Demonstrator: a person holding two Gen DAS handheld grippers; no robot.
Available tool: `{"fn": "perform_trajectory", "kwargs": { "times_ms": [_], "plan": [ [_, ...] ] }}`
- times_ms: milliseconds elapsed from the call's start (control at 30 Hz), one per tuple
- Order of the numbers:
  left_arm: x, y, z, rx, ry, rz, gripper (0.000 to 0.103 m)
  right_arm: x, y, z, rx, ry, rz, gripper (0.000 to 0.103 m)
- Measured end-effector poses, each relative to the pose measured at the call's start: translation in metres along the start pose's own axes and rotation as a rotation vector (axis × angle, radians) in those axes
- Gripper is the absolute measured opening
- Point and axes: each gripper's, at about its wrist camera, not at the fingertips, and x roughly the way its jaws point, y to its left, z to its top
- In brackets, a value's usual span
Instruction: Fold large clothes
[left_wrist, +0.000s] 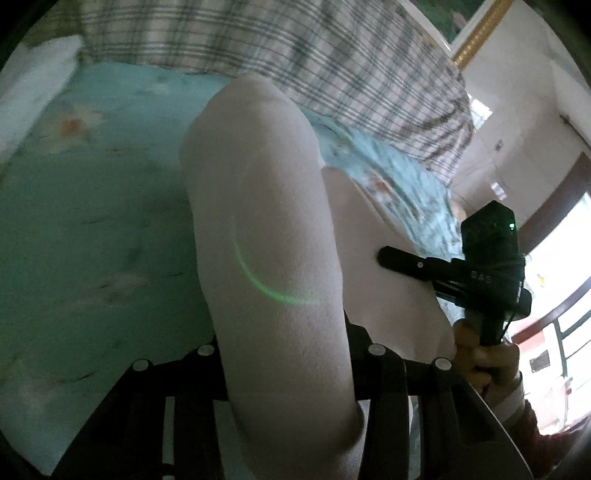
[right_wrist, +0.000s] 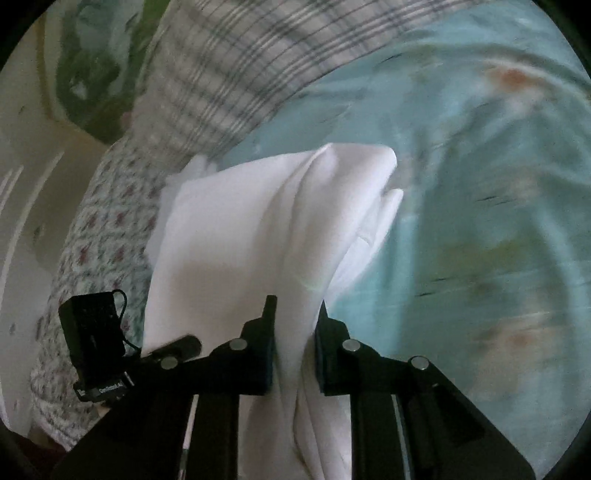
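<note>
- Your left gripper (left_wrist: 291, 354) angles down toward the teal bedsheet (left_wrist: 92, 206), its 2 fingers buried under a fold of the white garment (left_wrist: 258, 229); you cannot tell whether they pinch it.
- Your right gripper (right_wrist: 293, 314) tilts down over the same bedsheet, fingers narrow, clamping a bunched ridge of the white garment.
- Your right hand (left_wrist: 484, 358) grips its handle, beside the garment.

This is a bedroom in a home. A bed takes up most of both views, spread with a light turquoise cotton sheet printed with pale flowers (left_wrist: 92, 206). A grey-and-white checked blanket (left_wrist: 295, 44) lies heaped along its far side, with a small-flowered white quilt (right_wrist: 107, 236) beside it. Off the bed stand plain cream plastered walls (left_wrist: 517, 122), a gilt-framed picture (left_wrist: 476, 33) and a dark-framed bright doorway (left_wrist: 569, 236).
</note>
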Motion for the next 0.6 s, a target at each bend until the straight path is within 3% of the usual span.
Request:
{"fn": "perform_trajectory", "kwargs": {
  "times_ms": [100,200,267,300,367,467,600],
  "plan": [
    [-0.014,0.028,-0.014,-0.041,-0.006,0.030,0.041,0.033,0.024,-0.008,-0.050,0.041,0.020,0.018],
    [0.002,0.061,-0.032,-0.098,0.026,0.057,0.045,0.063,0.029,-0.015,-0.074,0.090,-0.021,0.018],
    [0.010,0.077,-0.042,-0.137,0.025,0.065,0.059,0.078,0.022,-0.022,-0.076,0.124,-0.073,0.019],
    [0.009,0.085,-0.044,-0.178,0.014,0.043,0.062,0.084,0.019,-0.025,-0.071,0.129,-0.086,0.022],
    [0.003,0.089,-0.046,-0.202,0.009,0.031,0.066,0.084,0.015,-0.026,-0.060,0.118,-0.090,0.025],
    [-0.011,0.081,-0.046,-0.161,-0.006,0.078,0.068,0.078,0.016,-0.028,-0.064,0.116,-0.113,0.030],
    [-0.040,0.072,-0.041,-0.122,-0.080,0.127,0.068,0.070,0.020,-0.030,-0.085,0.109,-0.152,0.031]
  ]
}}
